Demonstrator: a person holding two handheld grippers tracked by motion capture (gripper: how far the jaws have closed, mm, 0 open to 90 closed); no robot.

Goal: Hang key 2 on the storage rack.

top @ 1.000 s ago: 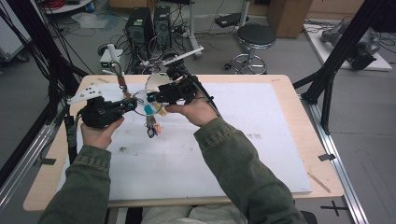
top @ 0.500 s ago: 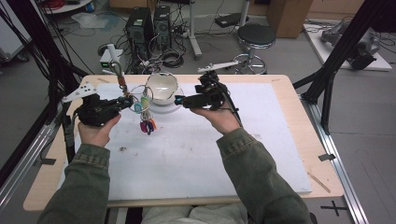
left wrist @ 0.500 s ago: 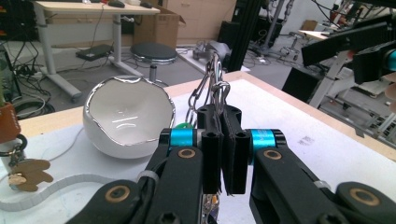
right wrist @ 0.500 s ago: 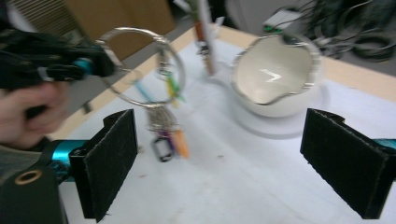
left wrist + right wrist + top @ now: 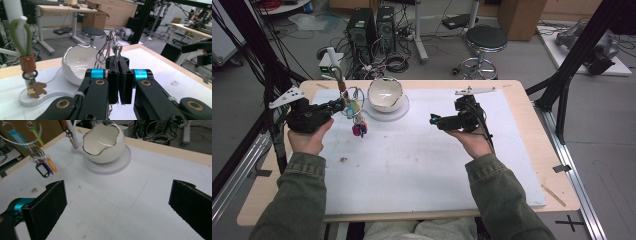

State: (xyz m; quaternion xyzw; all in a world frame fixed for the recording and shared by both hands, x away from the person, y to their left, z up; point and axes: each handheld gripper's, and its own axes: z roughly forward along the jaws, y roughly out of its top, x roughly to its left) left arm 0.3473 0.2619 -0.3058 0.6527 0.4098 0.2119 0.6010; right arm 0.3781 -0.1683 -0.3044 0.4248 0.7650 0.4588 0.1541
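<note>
Left gripper (image 5: 338,104) is clamped tight on a wire key ring (image 5: 353,95), jaws pressed together with the wire loop standing up between them in the left gripper view (image 5: 113,47). It holds the ring in the air at about 9 o'clock from the bowl (image 5: 385,93), tags (image 5: 359,129) dangling below, clear of the bench (image 5: 422,165).

Right gripper (image 5: 435,120) sits at roughly 3 o'clock on the mat, well apart from the ring. Its jaws have just been opening and now stand as wide as they go, nothing between them (bare mat shows through the gap in the right gripper view, with the pads (image 5: 48,206) at either edge). It touches nothing.

Bowl is egg-shaped, jagged silver rim, on a white round base with a post (image 5: 335,65) at its 10 o'clock. The post already carries a green loop keychain (image 5: 21,37).

Step in hand, as I read it: the ring has passed to the left gripper alone and the right has let go. Likely next: carry the ring to the post or into the bowl. That calls for a short move toward 2 o'clock, keeping the tags from snagging the jagged rim, and lowering before release. Which target is meant I cannot tell.
</note>
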